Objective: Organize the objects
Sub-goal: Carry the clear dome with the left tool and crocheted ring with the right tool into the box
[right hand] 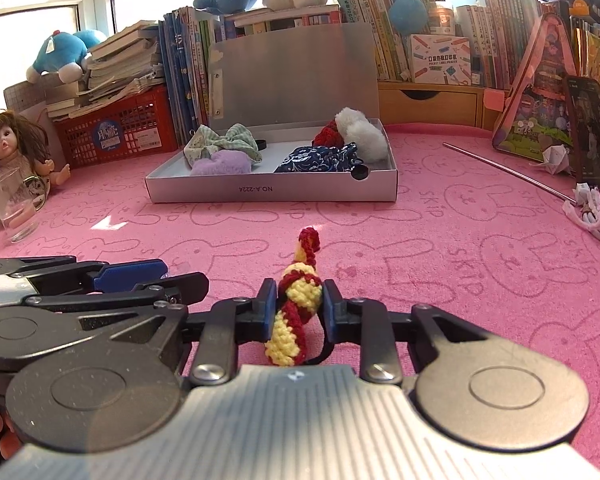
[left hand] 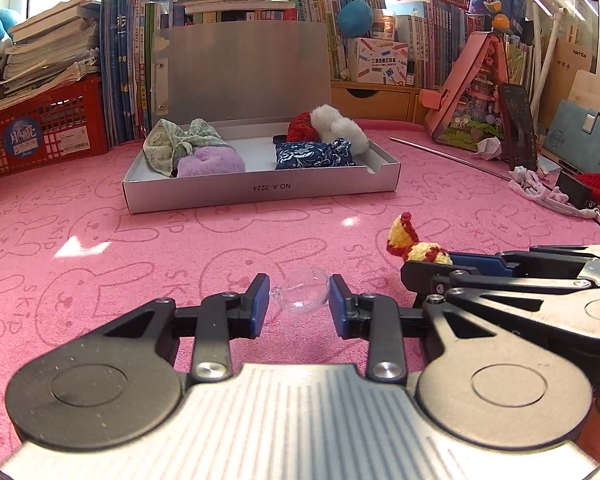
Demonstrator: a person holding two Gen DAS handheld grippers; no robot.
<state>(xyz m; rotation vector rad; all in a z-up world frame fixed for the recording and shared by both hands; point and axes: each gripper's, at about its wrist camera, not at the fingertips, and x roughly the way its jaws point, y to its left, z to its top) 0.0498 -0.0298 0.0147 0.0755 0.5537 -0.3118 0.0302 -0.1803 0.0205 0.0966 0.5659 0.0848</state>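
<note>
Pink worktop [left hand: 140,248]: left hand-held gripper [left hand: 299,300] pinches a slippery clear bauble [left hand: 304,295]; right hand-held gripper [right hand: 297,304] clamps a floppy crocheted scrunchie [right hand: 296,300] that may snag.

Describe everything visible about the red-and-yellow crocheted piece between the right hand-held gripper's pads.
The crocheted piece is yarn, knitted in yellow with dark red bands spiralling around it, and looks soft. It is long and twisted, with a narrow curled red tip pointing toward the silver box. A thin black loop shows at its near end. Its middle is pinched between the blue pads of the right hand-held gripper, which is shut on it, low over the pink bunny-print cloth. Whether it touches the cloth cannot be told.
</note>
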